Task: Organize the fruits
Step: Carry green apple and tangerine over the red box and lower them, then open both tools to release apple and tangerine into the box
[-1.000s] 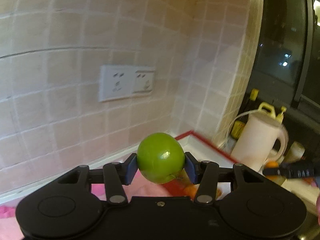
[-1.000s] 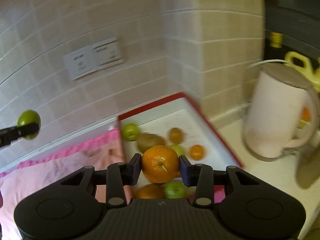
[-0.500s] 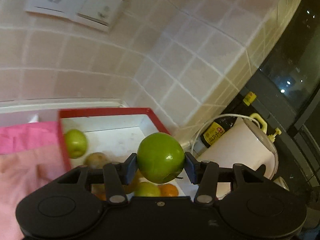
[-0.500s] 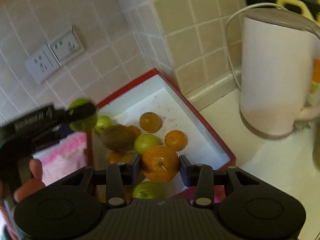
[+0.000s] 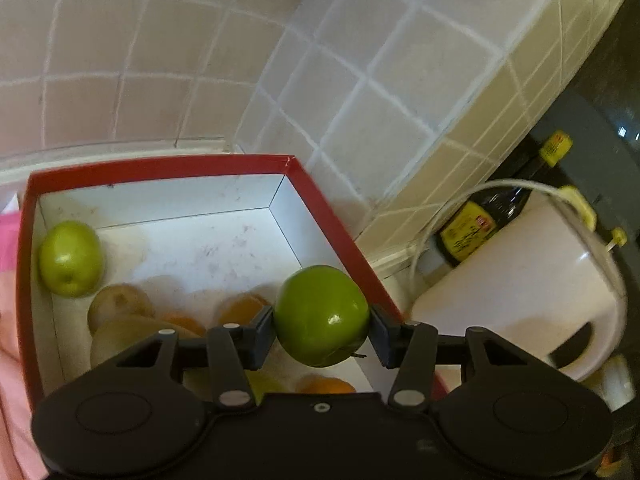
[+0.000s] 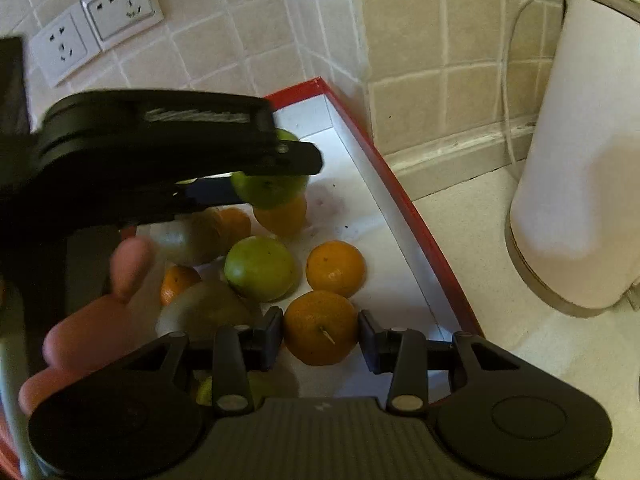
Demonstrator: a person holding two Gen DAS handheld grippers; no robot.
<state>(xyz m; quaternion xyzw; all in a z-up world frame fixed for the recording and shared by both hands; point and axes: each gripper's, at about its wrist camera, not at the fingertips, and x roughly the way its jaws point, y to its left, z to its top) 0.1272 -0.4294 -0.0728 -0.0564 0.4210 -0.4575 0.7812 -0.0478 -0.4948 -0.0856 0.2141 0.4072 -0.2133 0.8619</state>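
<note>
Left gripper point(image 5: 322, 334) clamped on green apple point(image 5: 321, 315), poised above red box point(image 5: 160, 165) near its far right wall; right gripper point(image 6: 320, 338) clamped on orange point(image 6: 320, 327), above the box's near right side.

Green apple point(image 5: 321, 316) glossy, pinched in black left gripper point(image 5: 322, 330). Orange mandarin point(image 6: 320, 327) in black right gripper point(image 6: 320, 338). Box point(image 5: 160, 166): red rim, white inside. Kettle point(image 6: 580, 168) white. Bottle point(image 5: 486, 224) dark, yellow label. Wall tiles point(image 5: 400, 92) beige, white grout. Cloth point(image 5: 8, 240) pink.
</note>
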